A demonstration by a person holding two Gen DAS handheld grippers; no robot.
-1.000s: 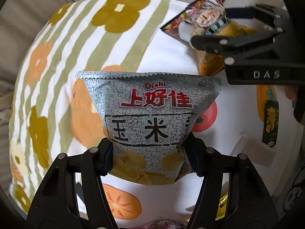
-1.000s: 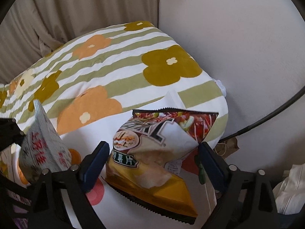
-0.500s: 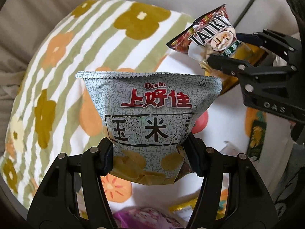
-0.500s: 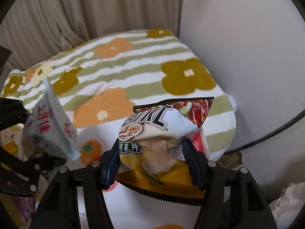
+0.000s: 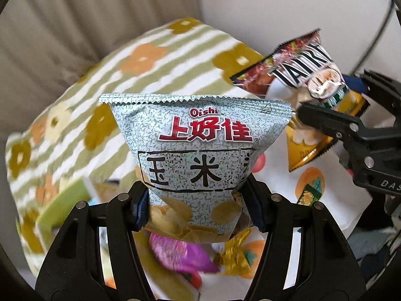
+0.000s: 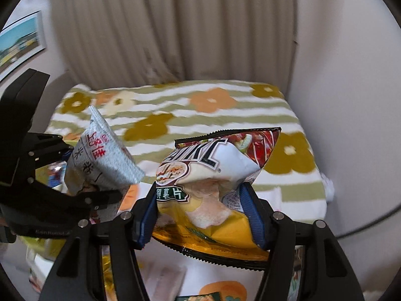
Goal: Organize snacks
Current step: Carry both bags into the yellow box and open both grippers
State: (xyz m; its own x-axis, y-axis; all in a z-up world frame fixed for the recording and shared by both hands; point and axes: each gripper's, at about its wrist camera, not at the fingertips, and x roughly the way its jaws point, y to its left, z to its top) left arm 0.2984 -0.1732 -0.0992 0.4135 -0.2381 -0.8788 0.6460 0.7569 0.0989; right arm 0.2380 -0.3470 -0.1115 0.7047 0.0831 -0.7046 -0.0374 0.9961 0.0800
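Observation:
My left gripper (image 5: 198, 210) is shut on a grey-speckled Oishi corn snack bag (image 5: 200, 155) and holds it upright above the bed. The bag also shows in the right wrist view (image 6: 100, 160). My right gripper (image 6: 200, 215) is shut on a yellow and red potato chip bag (image 6: 210, 180), lifted off the bed. That chip bag (image 5: 300, 75) shows at the upper right of the left wrist view, held by the right gripper (image 5: 333, 105). Both bags hang in the air side by side, apart.
A flowered striped pillow (image 6: 200, 115) lies on the bed behind. Below the left gripper lie a purple snack pack (image 5: 180, 253), a gold wrapper (image 5: 235, 255) and a green box (image 5: 62, 208). Beige curtains (image 6: 175, 30) and a white wall (image 6: 351, 75) stand behind.
My right gripper closed on the chip bag and lifted it. Both grippers rose and pulled back from the bed, so more snacks below and the curtains came into view.

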